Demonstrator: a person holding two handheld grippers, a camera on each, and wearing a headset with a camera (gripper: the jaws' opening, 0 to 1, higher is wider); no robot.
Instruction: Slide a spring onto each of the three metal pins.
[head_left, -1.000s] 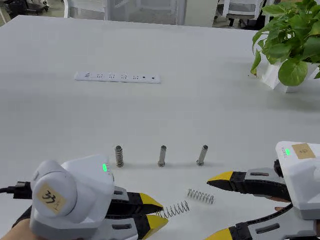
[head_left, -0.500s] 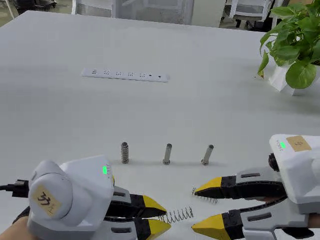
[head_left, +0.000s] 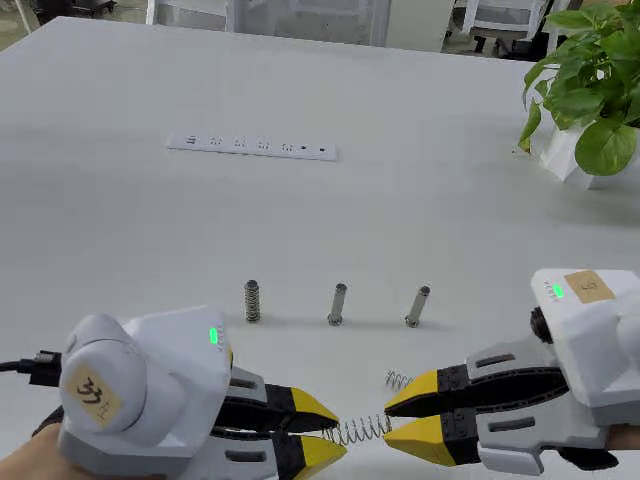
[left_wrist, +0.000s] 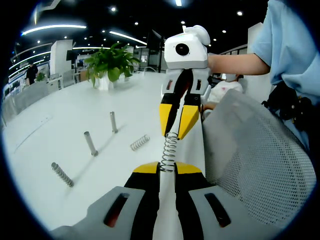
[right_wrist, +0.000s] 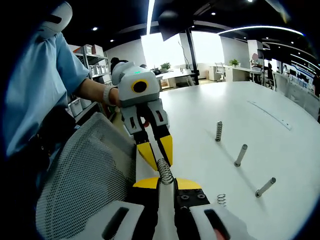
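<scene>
Left gripper (head_left: 333, 432) (lower left) and right gripper (head_left: 390, 426) (lower right) both pinch one spring (head_left: 362, 430), one at each end. Likely passing it across for cleaner end grip before threading. Second spring (head_left: 398, 379) lies loose just above right jaws. Leftmost pin (head_left: 252, 300) already carries spring; middle pin (head_left: 337, 303) and right pin (head_left: 417, 306) bare, centre frame. Power strip (head_left: 252, 147) and plant (head_left: 590, 90) well apart, not obstructing.
</scene>
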